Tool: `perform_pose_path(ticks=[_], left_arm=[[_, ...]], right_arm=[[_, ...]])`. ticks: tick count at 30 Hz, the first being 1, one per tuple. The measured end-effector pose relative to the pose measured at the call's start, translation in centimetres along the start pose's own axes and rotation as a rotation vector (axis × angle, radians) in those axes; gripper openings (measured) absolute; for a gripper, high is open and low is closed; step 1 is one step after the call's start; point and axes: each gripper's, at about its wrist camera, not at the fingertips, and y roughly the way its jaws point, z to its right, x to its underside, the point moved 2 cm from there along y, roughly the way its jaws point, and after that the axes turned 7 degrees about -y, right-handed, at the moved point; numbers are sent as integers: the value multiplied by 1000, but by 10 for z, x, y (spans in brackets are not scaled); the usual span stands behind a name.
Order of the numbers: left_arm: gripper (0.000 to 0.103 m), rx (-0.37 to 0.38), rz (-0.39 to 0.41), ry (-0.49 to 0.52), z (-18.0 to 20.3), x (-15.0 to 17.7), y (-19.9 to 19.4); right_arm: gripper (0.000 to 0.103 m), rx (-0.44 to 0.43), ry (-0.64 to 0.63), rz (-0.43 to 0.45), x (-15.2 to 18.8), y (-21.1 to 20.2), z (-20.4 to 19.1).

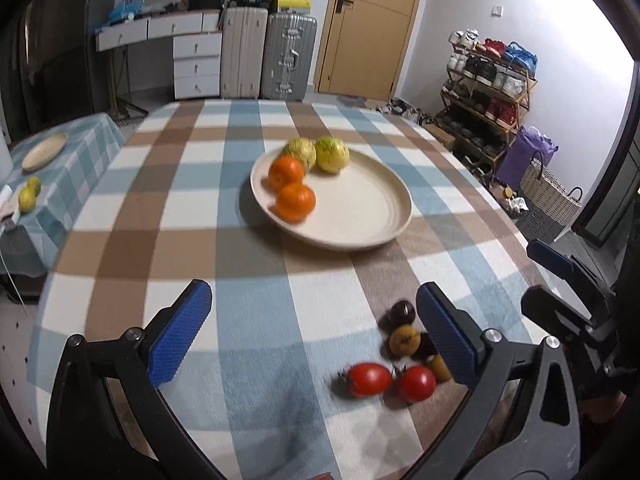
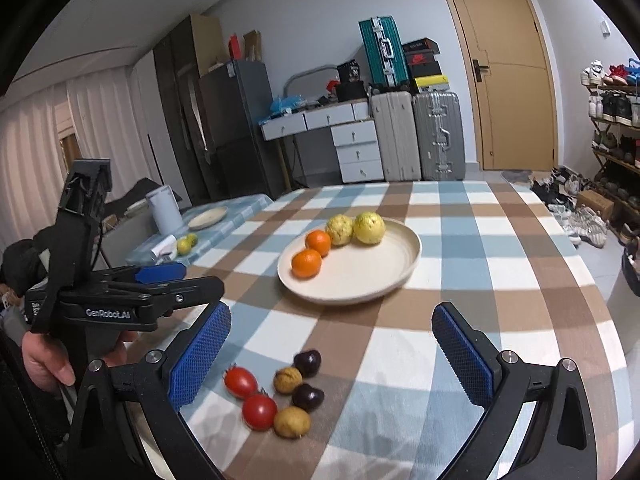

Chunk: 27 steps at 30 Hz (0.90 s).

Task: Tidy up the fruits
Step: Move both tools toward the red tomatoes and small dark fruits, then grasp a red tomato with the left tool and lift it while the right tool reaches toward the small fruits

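Observation:
A cream plate [image 1: 372,216] [image 2: 400,276] sits mid-table and holds two oranges [image 1: 295,200] [image 2: 306,263] and two yellow-green fruits [image 1: 332,154] [image 2: 369,227]. Nearer me, a cluster of small fruits lies on the checked cloth: two red tomatoes [image 1: 369,378] [image 2: 259,411], dark purple ones [image 2: 307,362] and yellow-brown ones [image 2: 292,422]. My left gripper [image 1: 316,332] hovers open and empty, the cluster by its right finger. My right gripper [image 2: 332,356] is also open and empty, low above the cloth, with the cluster just inside its left finger. A hand [image 2: 44,360] holds the left gripper.
A low side table [image 2: 224,204] on the left carries a second plate [image 1: 44,152], two yellow-green fruits [image 1: 28,196] and a white cylinder [image 2: 164,208]. Suitcases, drawers and a door stand behind; a shoe rack [image 1: 488,92] and a basket [image 1: 544,196] are to the right.

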Motion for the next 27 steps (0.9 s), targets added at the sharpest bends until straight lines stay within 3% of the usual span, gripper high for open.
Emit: perform_pose_path(ticks=[7, 13, 19, 27], left_arm=[[102, 34, -88, 15, 2, 31, 20], [100, 99, -123, -21, -4, 40, 27], [81, 161, -173, -34, -3, 44, 35], [63, 203, -211, -42, -5, 51, 42]], right_arm=[[103, 15, 1, -64, 16, 6, -2], [103, 12, 11, -80, 21, 8, -1], [103, 8, 23, -92, 23, 10, -1], [103, 0, 35, -103, 26, 14, -2]])
